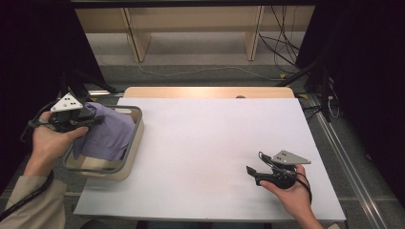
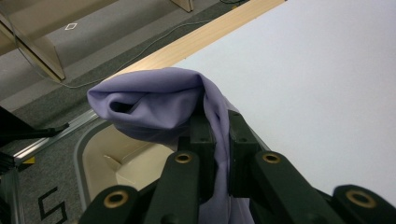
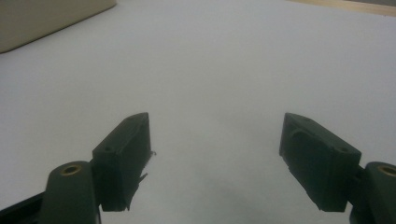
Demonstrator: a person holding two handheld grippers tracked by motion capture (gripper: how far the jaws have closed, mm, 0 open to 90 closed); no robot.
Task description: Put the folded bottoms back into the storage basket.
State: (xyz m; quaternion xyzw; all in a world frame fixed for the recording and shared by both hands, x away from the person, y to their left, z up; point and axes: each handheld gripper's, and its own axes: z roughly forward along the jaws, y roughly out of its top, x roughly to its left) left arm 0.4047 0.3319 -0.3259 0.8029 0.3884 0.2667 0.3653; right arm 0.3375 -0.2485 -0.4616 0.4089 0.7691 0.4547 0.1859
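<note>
Soft overhead light, dark blurry edges

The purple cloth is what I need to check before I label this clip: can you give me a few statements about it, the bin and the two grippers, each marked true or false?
1. The left gripper is shut on the purple cloth. True.
2. The cloth lies flat on the white table. False: it hangs from the left gripper over the beige bin.
3. The right gripper has its jaws open with nothing between them. True.
4. The bin stands at the table's right edge. False: it stands at the left edge.
5. The right gripper holds a corner of the cloth. False: it is far from the cloth, low over the bare table.
</note>
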